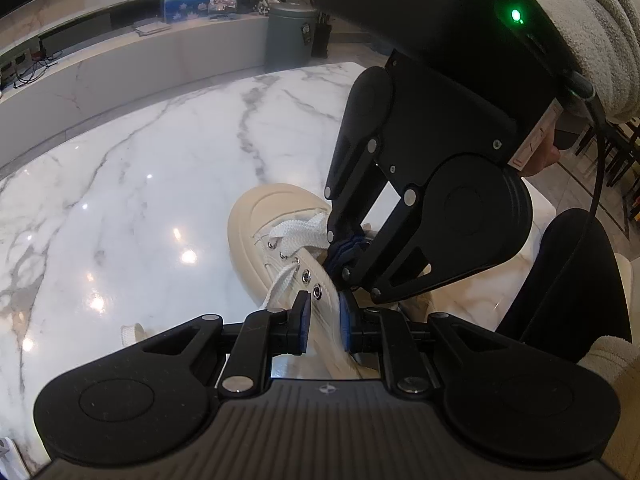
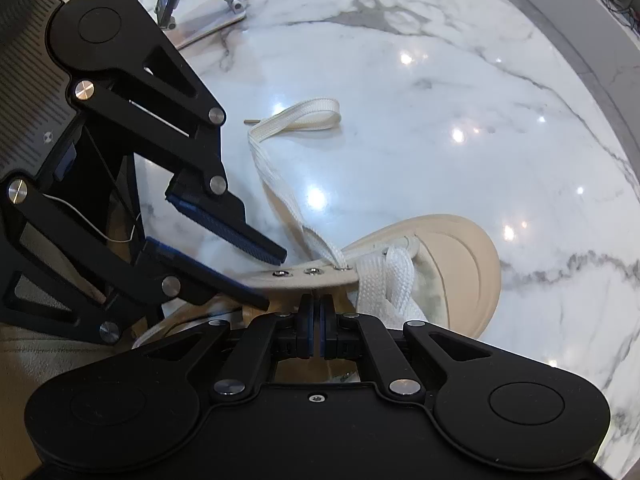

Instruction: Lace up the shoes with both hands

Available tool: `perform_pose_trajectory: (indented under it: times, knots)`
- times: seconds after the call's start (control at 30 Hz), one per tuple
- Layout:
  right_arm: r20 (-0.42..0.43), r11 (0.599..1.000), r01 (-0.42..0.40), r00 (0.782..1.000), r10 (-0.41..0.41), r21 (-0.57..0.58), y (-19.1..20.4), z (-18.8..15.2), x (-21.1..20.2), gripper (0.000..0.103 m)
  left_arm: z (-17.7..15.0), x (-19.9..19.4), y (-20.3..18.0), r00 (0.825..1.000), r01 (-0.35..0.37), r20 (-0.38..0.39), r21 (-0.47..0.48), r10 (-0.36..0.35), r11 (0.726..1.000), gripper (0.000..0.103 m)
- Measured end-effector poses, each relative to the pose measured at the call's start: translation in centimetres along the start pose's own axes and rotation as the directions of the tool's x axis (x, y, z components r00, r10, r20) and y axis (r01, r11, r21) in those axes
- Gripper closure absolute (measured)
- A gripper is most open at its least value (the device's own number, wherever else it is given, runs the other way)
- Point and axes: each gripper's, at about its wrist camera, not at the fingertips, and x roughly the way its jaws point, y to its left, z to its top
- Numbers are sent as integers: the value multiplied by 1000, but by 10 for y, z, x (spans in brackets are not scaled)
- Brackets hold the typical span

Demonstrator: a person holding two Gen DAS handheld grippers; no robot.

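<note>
The left gripper [image 1: 325, 318] clamps the sneaker's eyelet flap [image 1: 320, 300]; the right gripper [image 2: 316, 330], pinched shut just beyond it, seemingly holds nothing. Its laces [image 2: 384, 280] could stay unthreaded.

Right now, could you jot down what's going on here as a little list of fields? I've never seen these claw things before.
surface: marble table
shoe: cream sneaker, toe pointing away from the person
lace: white, threaded through the eyelets nearest the toe; one loose end lies on the table
empty eyelets: two visible on the flap
left claw: pads clamped on the shoe's eyelet flap
right claw: shut, pointing down over the shoe's opening; whether it pinches anything cannot be told
holder: a person in a fleecy sleeve
</note>
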Motion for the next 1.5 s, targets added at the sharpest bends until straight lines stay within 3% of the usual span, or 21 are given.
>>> perform_pose_trajectory:
  times: [0.67, 1.13, 1.5]
  knots:
    - [82, 998, 25, 996, -29, 49, 1, -22, -36, 102, 1, 0, -4, 1000, -18, -11, 19, 18, 1000, 89]
    - [75, 997, 31, 996, -36, 65, 4, -19, -22, 102, 2, -1, -4, 999, -36, -22, 15, 36, 999, 87]
    - [106, 995, 28, 994, -38, 96, 2, -22, -35, 102, 3, 0, -6, 999, -44, -27, 27, 45, 999, 87]
